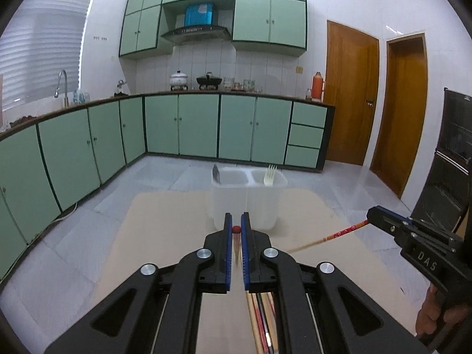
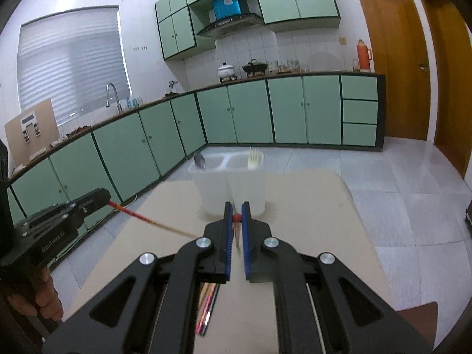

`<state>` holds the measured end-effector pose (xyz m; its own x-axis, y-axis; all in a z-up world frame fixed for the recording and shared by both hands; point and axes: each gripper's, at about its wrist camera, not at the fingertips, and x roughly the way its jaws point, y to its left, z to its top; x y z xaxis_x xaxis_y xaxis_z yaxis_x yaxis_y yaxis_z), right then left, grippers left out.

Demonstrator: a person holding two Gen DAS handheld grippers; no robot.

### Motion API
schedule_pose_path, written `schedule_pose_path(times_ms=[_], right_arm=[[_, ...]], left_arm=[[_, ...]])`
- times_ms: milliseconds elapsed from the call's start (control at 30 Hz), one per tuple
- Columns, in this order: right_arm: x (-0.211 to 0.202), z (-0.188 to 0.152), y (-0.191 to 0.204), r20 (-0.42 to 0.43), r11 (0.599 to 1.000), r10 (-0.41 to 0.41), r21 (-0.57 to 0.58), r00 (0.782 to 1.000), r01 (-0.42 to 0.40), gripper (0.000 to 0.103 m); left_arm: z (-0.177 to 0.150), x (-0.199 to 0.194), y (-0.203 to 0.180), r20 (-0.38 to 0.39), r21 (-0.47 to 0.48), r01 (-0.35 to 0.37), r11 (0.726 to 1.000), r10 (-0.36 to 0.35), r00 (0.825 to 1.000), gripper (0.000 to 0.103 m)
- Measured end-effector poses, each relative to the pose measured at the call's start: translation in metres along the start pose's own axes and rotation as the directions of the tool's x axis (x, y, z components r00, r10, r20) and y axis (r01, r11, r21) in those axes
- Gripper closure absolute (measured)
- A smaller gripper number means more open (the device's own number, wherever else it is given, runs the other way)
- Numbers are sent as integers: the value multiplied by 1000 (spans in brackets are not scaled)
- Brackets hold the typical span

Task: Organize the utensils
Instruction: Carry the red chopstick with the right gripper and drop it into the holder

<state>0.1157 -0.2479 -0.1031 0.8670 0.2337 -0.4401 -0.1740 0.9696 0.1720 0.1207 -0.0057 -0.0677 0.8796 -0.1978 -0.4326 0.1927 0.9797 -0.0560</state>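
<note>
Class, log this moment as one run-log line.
left gripper: shut on chopstick | right gripper: shut on chopstick | holder: spoon left, fork right

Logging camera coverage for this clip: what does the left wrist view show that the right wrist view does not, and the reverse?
Only the left wrist view shows the dark appliance at the right edge and the right gripper from outside, gripping a red-ended chopstick. Only the right wrist view shows the cardboard board on the counter and the left gripper from outside, holding its chopstick. Both show the two-compartment holder with a spoon and a fork.
</note>
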Motion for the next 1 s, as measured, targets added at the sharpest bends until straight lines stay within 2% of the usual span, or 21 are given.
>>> schedule_pose_path(times_ms=[600,833,1000], right_arm=[[23,78,0,-16,998,62,-9,998,-62,98],[15,110,-8,35,994,104,16,994,-104,98],[14,140,-13,93,997,80,1,992,-80,98]], left_arm=[[52,11,14,36,-35,43,998,-42,998,97],[81,6,21,106,-45,51,998,-46,993,97],[114,6,22,185,-45,51,998,-42,982,97]])
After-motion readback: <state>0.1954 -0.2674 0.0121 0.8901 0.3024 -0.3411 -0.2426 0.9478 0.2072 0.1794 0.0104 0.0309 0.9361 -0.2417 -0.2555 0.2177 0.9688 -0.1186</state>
